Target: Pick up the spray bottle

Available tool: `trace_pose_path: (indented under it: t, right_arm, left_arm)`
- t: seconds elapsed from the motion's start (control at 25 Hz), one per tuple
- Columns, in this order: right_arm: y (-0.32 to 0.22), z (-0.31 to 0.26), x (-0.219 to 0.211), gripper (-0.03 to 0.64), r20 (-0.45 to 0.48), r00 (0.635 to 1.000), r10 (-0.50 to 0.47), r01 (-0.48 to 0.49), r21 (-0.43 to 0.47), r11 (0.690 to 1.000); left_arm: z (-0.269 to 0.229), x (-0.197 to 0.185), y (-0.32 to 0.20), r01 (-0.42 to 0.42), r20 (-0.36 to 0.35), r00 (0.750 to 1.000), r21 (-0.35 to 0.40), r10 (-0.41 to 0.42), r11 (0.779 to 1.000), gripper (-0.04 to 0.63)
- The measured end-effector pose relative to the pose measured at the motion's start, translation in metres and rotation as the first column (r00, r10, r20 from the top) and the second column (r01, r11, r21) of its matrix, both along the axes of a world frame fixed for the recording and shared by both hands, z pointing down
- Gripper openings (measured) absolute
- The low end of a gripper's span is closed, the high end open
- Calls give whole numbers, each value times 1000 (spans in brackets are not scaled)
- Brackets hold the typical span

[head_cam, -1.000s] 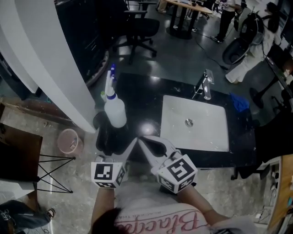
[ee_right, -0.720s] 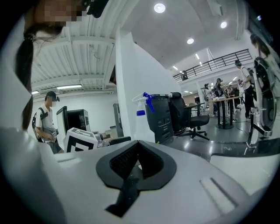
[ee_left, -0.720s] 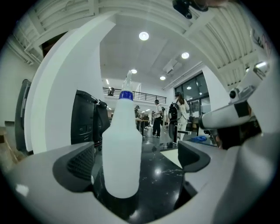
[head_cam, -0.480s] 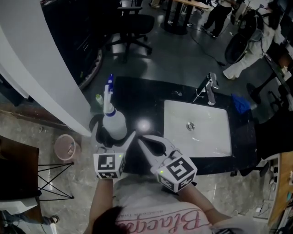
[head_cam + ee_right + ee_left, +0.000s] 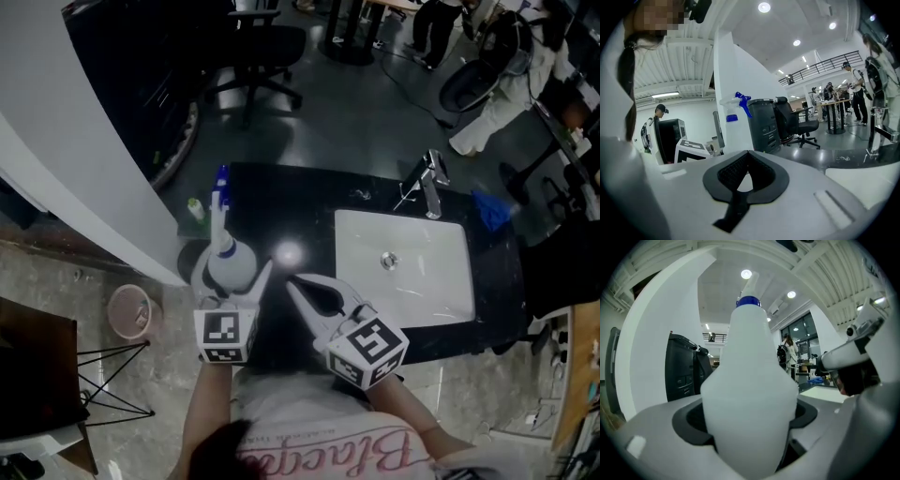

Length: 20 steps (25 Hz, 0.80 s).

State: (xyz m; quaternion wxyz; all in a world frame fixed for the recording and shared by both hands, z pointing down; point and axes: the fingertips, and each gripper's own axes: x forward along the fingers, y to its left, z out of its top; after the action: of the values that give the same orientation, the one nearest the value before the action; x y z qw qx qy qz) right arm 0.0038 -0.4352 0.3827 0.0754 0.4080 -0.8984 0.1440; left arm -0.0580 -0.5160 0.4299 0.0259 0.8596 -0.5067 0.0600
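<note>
Left hand-held gripper [image 5: 232, 281] advanced, jaws closing around one spray bottle [image 5: 750, 380]

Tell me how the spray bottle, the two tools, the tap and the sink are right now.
spray bottle: upright on the dark counter, between the left tool's jaws.
left tool: jaws closing around the spray bottle, no firm grip to be seen.
right tool: jaws together, holding nothing.
tap: no water running.
sink: nothing in it.
</note>
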Motion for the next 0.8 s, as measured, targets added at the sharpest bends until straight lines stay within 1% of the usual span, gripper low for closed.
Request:
trace_pose_path:
  t: [0.16,0.4,0.68,0.8]
  right_arm:
    - [-3,2,4,2,0,1000,16,-16,-9,1000]
    - [1,3,1,2,-20,1000,3,-3,-8,1000]
    - [7,-8,0,2,-25,1000,10,-10,17,1000]
    - [10,-16,0,2,-19,1000,10,-10,34,999]
  left_arm:
    - [1,3,-1,-17,7,1000,1,17,1000,426]
    - [-1,3,5,-18,21,1000,-44,19,999,425]
    - [-46,2,18,-20,-38,999,21,21,1000,426]
    - [-68,6,26,-46,-55,997,45,49,998,426]
